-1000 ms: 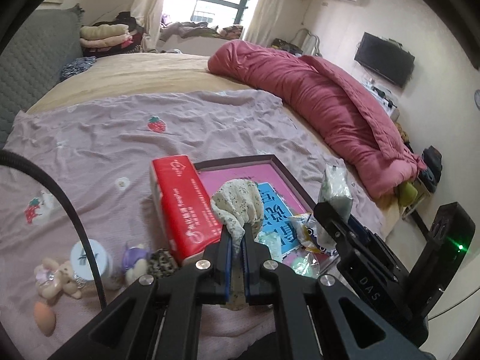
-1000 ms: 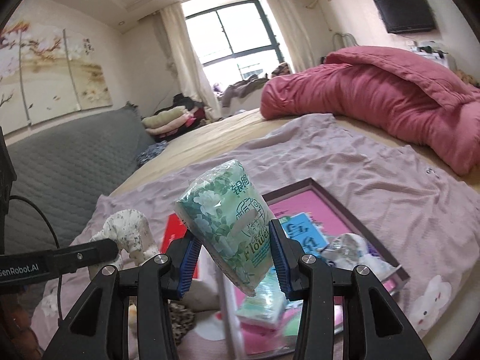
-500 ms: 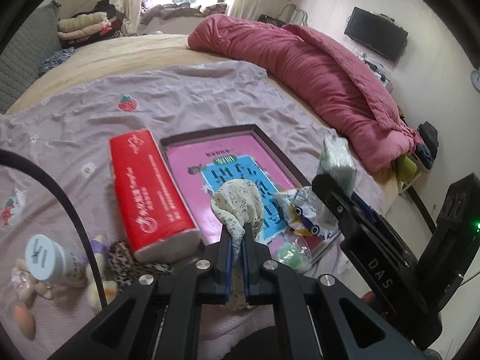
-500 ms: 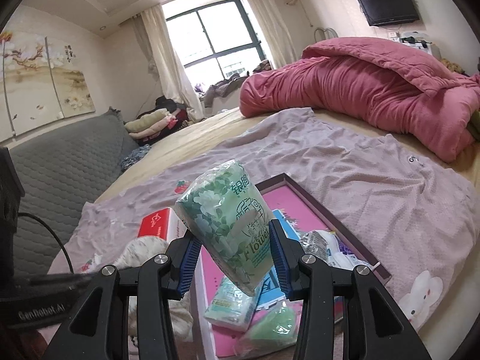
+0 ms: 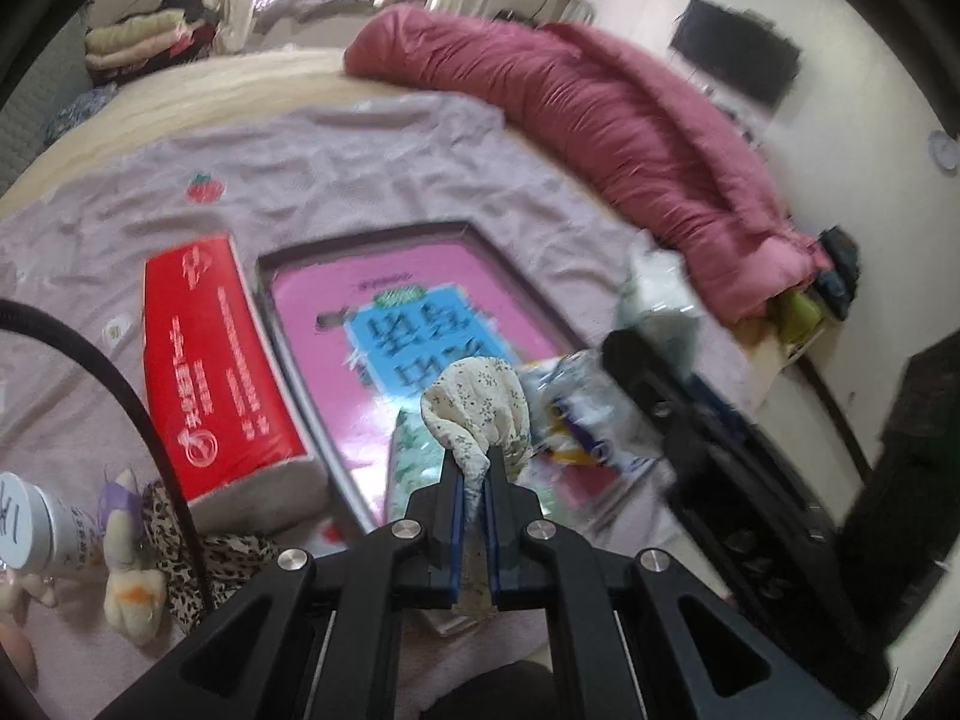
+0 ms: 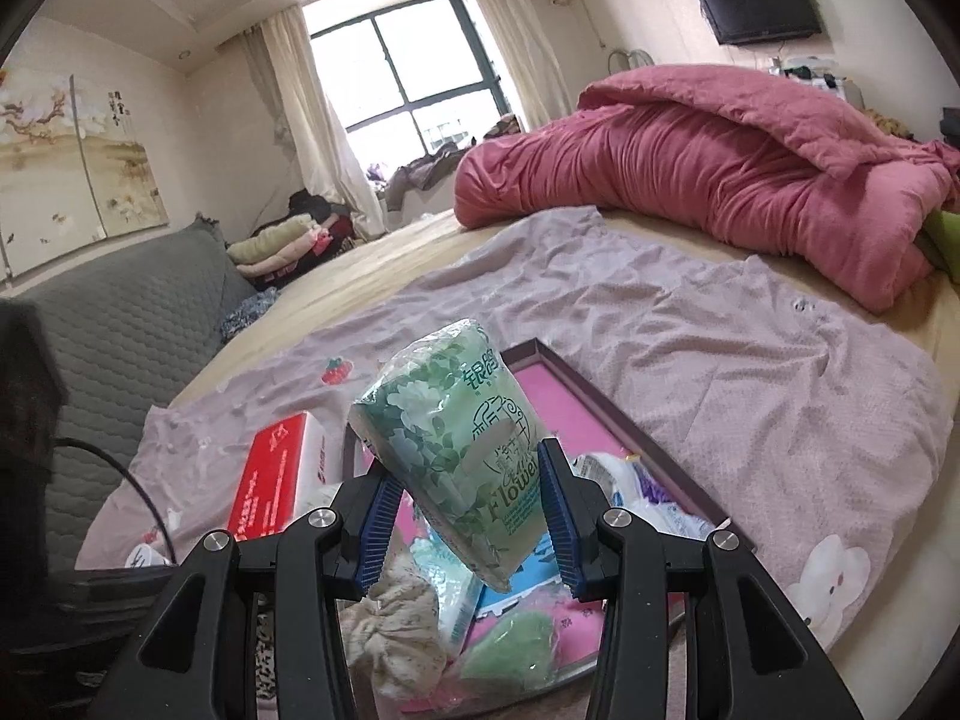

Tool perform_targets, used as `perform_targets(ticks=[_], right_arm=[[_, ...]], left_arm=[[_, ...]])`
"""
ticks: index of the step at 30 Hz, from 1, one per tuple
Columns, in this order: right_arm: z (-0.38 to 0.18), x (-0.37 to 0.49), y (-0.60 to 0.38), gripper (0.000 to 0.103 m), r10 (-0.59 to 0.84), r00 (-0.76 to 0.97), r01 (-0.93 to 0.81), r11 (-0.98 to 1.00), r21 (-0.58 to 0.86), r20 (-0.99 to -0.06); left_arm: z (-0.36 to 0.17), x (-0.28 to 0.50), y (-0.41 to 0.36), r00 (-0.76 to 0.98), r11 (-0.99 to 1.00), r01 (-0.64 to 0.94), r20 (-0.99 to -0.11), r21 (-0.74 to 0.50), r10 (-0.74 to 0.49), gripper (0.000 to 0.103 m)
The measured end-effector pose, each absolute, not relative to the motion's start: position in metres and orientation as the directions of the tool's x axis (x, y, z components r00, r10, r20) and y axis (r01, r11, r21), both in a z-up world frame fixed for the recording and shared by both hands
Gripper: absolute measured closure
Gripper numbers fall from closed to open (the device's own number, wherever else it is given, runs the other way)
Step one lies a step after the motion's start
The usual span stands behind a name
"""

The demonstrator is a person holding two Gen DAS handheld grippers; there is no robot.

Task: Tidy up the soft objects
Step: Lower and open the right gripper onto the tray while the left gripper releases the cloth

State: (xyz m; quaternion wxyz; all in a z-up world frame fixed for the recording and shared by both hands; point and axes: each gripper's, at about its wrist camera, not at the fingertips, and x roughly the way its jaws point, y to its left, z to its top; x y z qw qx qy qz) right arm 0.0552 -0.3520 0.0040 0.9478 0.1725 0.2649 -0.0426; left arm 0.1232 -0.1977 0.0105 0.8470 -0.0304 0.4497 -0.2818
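Left wrist view shows the left gripper (image 5: 474, 489) with its fingers pressed together on a fold of a small floral cloth (image 5: 477, 405), the bunched fabric standing above the tips so it can be carried without slipping. It hangs over the near end of the shallow tray (image 5: 288, 324) on the bed, likely the collecting place, since other soft packets already lie there. The right gripper (image 6: 468, 516) pinches a green tissue pack (image 6: 456, 450) across its width, tilted, above the same tray. A red tissue box (image 5: 216, 372) lies just beside the tray's left rim.
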Motion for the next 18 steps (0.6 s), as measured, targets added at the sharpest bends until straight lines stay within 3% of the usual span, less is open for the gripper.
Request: perform_targets(ticks=[6, 18], right_arm=[[-0.004, 0.059, -0.352, 0.057, 0.008, 0.837, 0.182, 0.939, 0.291, -0.547], [-0.029, 0.071, -0.351, 0.057, 0.004, 0.773, 0.197, 0.949, 0.247, -0.634]], left_arm=[[-0.02, 0.139, -0.198, 0.404, 0.882, 0.385, -0.809, -0.273, -0.427, 0.097], [-0.043, 0.14, -0.195, 0.388, 0.901, 0.378, -0.848, -0.212, -0.362, 0.097]])
